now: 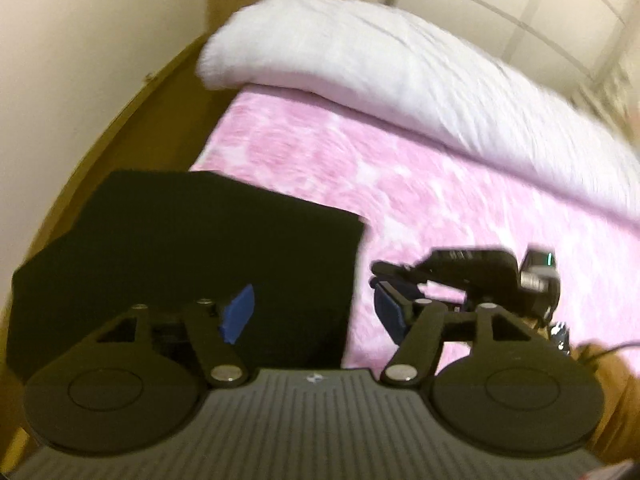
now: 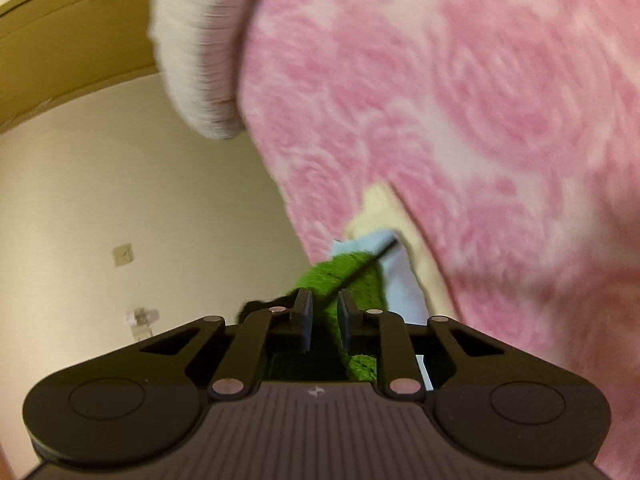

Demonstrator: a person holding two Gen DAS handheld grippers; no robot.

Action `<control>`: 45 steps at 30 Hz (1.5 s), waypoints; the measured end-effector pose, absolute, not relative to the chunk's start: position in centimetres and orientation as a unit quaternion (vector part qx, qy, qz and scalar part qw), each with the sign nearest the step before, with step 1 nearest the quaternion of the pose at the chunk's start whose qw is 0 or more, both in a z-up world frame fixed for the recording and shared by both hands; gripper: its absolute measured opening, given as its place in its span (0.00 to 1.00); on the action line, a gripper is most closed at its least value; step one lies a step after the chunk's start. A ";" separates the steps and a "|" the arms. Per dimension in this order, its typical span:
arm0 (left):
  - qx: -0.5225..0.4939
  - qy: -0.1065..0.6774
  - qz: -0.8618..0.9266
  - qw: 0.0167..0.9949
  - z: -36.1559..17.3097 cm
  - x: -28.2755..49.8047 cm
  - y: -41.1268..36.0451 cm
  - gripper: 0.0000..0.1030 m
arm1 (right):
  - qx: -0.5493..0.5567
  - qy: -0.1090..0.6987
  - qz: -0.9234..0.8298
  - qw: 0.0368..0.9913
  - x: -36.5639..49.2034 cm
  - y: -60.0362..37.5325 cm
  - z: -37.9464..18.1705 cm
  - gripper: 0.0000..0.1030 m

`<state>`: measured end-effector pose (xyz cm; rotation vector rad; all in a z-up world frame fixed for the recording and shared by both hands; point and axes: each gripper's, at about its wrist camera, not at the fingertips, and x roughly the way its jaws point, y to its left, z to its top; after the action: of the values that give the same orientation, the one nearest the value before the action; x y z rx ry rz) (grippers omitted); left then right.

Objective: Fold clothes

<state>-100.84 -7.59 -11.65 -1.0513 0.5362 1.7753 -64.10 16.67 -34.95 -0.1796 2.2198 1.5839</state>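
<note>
A: Left wrist view?
B: My left gripper (image 1: 316,314) stands apart, empty, above the folded black garment (image 1: 192,264) lying flat on the pink bedspread (image 1: 400,184).

A: Right wrist view?
B: My right gripper (image 2: 324,320) has narrowed around a green garment (image 2: 352,280), unfolded; contact is blurred.

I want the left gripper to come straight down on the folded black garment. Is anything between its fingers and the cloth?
Nothing visible. The left gripper is open over the right edge of the folded black garment, which lies flat on the pink flowered bedspread. The right gripper sits off to the right, clear of the garment.
</note>
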 end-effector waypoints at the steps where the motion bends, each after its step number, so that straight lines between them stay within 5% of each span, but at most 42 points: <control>1: -0.421 0.243 0.727 0.485 -11.9 -99.8 -6.9 0.68 | -0.068 0.787 0.580 0.202 -63.8 16.7 -34.4 0.21; 8: -0.353 0.386 0.747 0.411 -15.2 -96.5 -4.0 0.66 | -0.086 0.788 0.572 0.211 -60.0 15.5 -34.3 0.38; 15: -0.361 0.316 0.776 0.409 -14.1 -98.4 -6.6 0.14 | -0.146 0.743 0.610 0.233 -56.8 14.4 -34.0 0.41; 20: -0.383 0.237 0.793 0.409 -11.9 -100.3 -9.0 0.14 | -0.117 0.764 0.599 0.209 -57.5 14.7 -34.3 0.43; 27: -0.388 0.258 0.792 0.393 -14.4 -99.6 -6.9 0.51 | -0.082 0.806 0.556 0.185 -59.5 14.6 -35.6 0.46; 28: -0.380 0.267 0.794 0.392 -14.8 -99.3 -6.6 0.51 | -0.079 0.809 0.553 0.185 -59.6 14.6 -35.7 0.47; 32: -0.399 0.198 0.797 0.409 -13.5 -100.7 -8.0 0.17 | -0.062 0.825 0.532 0.179 -60.4 15.0 -36.6 0.48; 45: -0.435 0.054 0.789 0.431 -11.9 -103.9 -11.7 0.14 | 0.007 0.881 0.451 0.141 -65.9 15.8 -40.6 0.35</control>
<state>-103.94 -11.73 -11.91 -1.0846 0.1345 1.9678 -65.87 15.76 -40.61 0.0215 2.5437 1.3035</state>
